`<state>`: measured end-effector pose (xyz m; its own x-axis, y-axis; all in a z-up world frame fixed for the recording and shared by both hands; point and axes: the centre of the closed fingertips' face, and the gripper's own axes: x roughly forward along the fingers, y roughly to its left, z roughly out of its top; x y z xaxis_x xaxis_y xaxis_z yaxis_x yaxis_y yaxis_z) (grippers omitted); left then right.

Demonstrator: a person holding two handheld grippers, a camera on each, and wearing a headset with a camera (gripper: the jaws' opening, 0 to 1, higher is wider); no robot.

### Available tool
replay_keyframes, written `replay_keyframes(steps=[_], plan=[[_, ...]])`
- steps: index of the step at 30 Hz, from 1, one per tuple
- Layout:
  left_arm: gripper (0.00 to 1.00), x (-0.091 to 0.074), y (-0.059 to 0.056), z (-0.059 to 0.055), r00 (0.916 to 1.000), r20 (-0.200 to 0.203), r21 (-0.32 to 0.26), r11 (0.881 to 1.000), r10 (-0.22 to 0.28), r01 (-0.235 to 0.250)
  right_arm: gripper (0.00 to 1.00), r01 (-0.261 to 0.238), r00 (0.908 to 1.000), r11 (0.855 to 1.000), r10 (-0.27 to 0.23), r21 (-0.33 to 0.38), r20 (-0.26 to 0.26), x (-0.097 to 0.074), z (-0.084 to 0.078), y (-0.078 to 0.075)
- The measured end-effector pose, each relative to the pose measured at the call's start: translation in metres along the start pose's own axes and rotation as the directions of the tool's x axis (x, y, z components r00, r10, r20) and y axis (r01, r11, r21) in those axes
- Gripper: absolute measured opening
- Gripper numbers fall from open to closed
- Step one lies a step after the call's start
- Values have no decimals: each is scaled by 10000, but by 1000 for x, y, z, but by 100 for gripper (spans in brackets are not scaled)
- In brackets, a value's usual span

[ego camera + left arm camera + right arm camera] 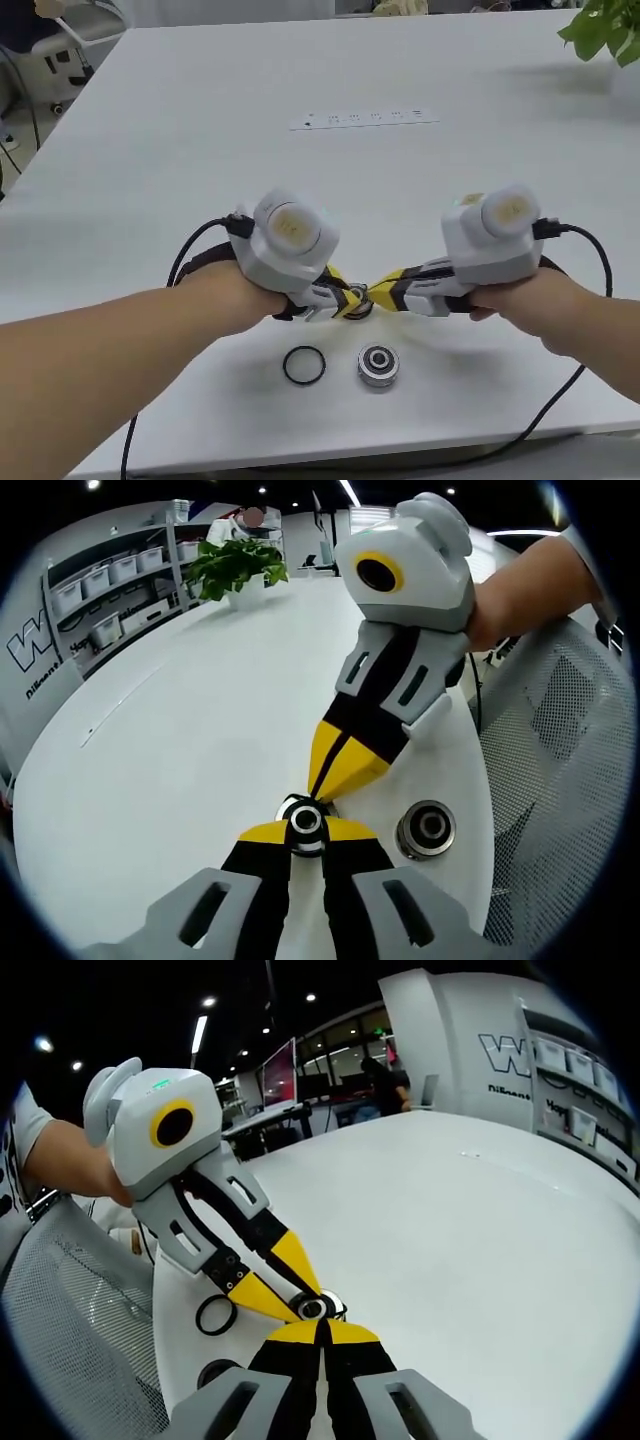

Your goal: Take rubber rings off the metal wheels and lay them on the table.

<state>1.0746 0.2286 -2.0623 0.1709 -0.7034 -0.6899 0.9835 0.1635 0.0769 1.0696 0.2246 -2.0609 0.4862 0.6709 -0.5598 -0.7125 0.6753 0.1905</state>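
The left gripper [305, 832] has its jaws clamped on a small metal wheel [304, 820]. The yellow tips sit on both sides of it and hold it up above the table [200, 150]. This wheel has a dark band around its rim and a bright hub in the middle.

The right gripper [322, 1332] comes from the opposite side, tip to tip w/ the left one. Its jaws are pressed together w/ only a thin seam between them, and the tips touch the edge of the held wheel. I cannot tell if a bit of rubber is pinched between them.

In the head view both grippers meet in the middle, approx. level w/ each other, each held by one hand.

Just under them, near the front edge of the table, a loose rubber ring [285, 365] lies flat. Beside it, on the right-gripper side, lies a second wheel [378, 364], flat also and not touching the ring.

Black cables run from the grippers over the table. Further back a white power strip [364, 120] lies on the table. A green plant [605, 28] stands at the far corner, and a mesh chair [560, 770] is at the near side.
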Motion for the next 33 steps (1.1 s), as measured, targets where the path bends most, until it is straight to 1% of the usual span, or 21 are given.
replay_keyframes(steps=[6, 10, 22, 24, 25, 27, 33], plan=[[6, 0, 0, 0, 10000, 12, -22, 10000, -6, 6, 0, -56, 10000, 9998, 56, -211, 4, 2, 1, 2], [6, 0, 0, 0, 10000, -14, -15, 10000, -3, 3, 0, -93, 9999, 9987, 91, -492, -42, 3, 2, 4], [6, -1, 0, 0, 10000, -6, -23, 10000, 9, -9, 0, -127, 9999, 9981, 127, -608, -3, 4, 3, 6], [6, -1, 0, 0, 10000, -6, -21, 10000, 10, -10, 0, -173, 9998, 9982, 176, -582, 59, 5, 4, 7], [6, -1, 0, 0, 10000, -6, -14, 10000, 12, -12, 0, -283, 9993, 9978, 296, -598, 215, 5, 8, 11], [6, 0, 0, 0, 10000, 8, -9, 10000, 15, -15, 0, -284, 9990, 9973, 306, -679, 325, 5, 13, 14], [6, 0, -1, -1, 10000, 29, -9, 10000, 35, -35, 0, -235, 9992, 9972, 258, -705, 316, 5, 8, 13]])
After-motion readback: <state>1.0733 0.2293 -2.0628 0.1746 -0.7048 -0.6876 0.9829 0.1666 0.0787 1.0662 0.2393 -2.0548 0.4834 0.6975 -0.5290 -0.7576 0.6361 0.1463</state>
